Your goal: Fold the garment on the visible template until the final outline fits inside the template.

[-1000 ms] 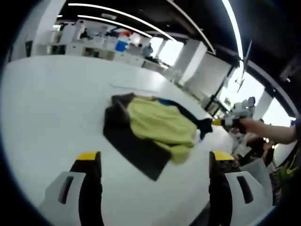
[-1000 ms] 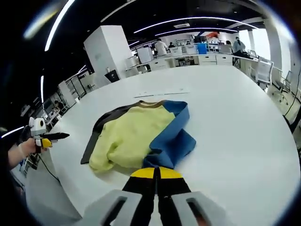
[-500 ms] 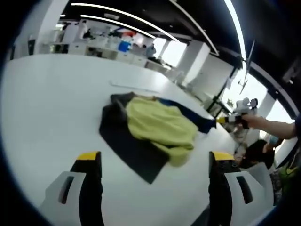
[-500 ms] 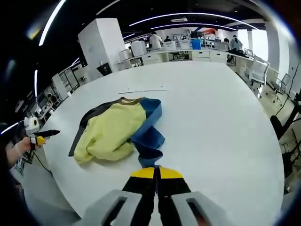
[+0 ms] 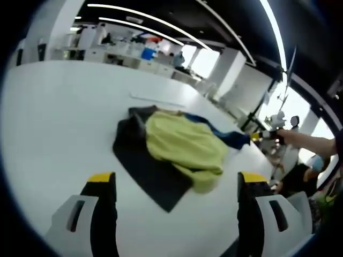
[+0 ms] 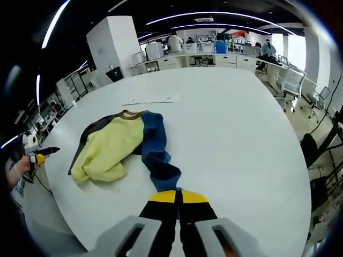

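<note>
White table [image 6: 241,134], office bkgd. R gripper [image 6: 178,196] pinching blue sleeve [image 6: 158,160] of garment [image 5: 182,144]; L gripper [image 5: 177,179] spread, idle. Risk: pulling too far drags garment off dark template [image 5: 147,168].

left claw [image 5: 177,179]: black jaws with yellow tips on pale grey housings with dark slots. right claw [image 6: 178,197]: the same black jaws, yellow tips, grey housing.

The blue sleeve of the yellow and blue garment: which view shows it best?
The right gripper view: the blue sleeve stretches in full from the collar to the right gripper, whose jaws are shut on its end. In the left gripper view, only a thin blue strip shows behind the yellow part.
</note>
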